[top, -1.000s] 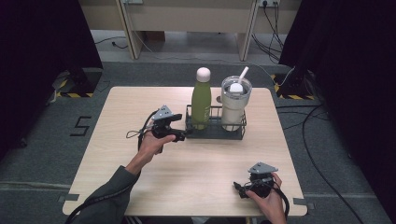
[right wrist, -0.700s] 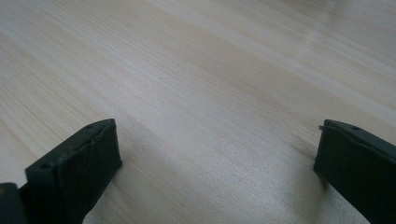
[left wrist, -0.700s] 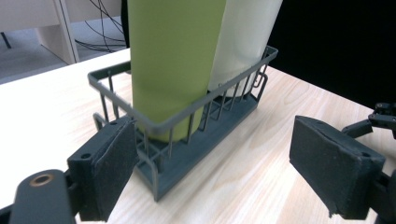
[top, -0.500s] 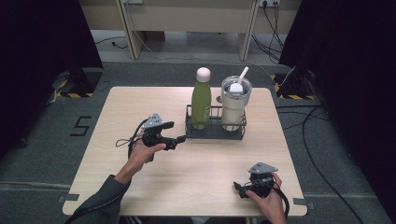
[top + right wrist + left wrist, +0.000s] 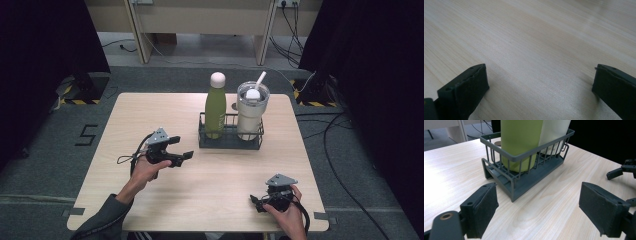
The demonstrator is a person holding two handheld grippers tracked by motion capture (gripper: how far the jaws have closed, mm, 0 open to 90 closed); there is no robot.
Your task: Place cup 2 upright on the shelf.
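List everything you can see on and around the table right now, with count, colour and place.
Wire basket: one, dark grey, far middle of table.
Bottle: one, green with pale cap, upright in basket's left end.
Tumbler: one, off-white with clear lid and straw, upright in basket's right end.
Table: one, light wood.
Left gripper: one, black, jaws open, aimed at basket, apart from it.
Right gripper: one, black, jaws open, near table's front right edge.

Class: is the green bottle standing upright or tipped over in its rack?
Upright: the green bottle stands vertical in the wire rack, cap on top.
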